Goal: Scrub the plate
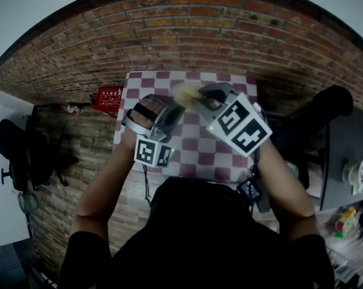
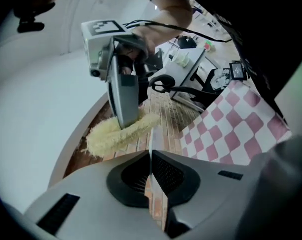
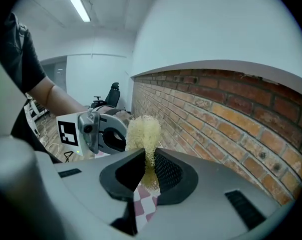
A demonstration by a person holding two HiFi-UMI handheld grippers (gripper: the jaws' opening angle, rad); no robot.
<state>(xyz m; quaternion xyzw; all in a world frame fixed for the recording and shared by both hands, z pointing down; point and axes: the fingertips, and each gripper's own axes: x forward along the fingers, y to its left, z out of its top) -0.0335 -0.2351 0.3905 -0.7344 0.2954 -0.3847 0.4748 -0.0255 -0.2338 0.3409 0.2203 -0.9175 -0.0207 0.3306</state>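
Plate (image 2: 150, 149): visible only edge-on, as a thin pale sliver standing upright between the jaws of the left gripper (image 2: 151, 176), which was clenched on its rim. I could read its face in no view. The right gripper (image 3: 148, 171) was clamped on the lower end of a yellow fibrous scrubber (image 3: 143, 131), whose free end stood up past the jaws. Both tools hung in the air above the checked cloth (image 1: 193, 152), close together in front of the brick wall (image 3: 231, 109). In the left gripper view the scrubber lay just beyond the plate's edge. I could not tell whether the two touched.

Hazards, as I judged them:
- **Plate twisting or slipping:** the grip took only a narrow bite of rim. Scrubbing pressure on the face would lever the plate about that pinch, and it could twist or slide out and fall to the cloth or past the table's edge.
- **Scrubber folding or pulling free:** it was held by one end and looked limp. It might fold away under load, so the hard jaw tips rather than the fibres would meet the plate, or it might drag free of the pads.
- **Grippers colliding:** the two stood so near each other that a careless stroke could knock one against the other.
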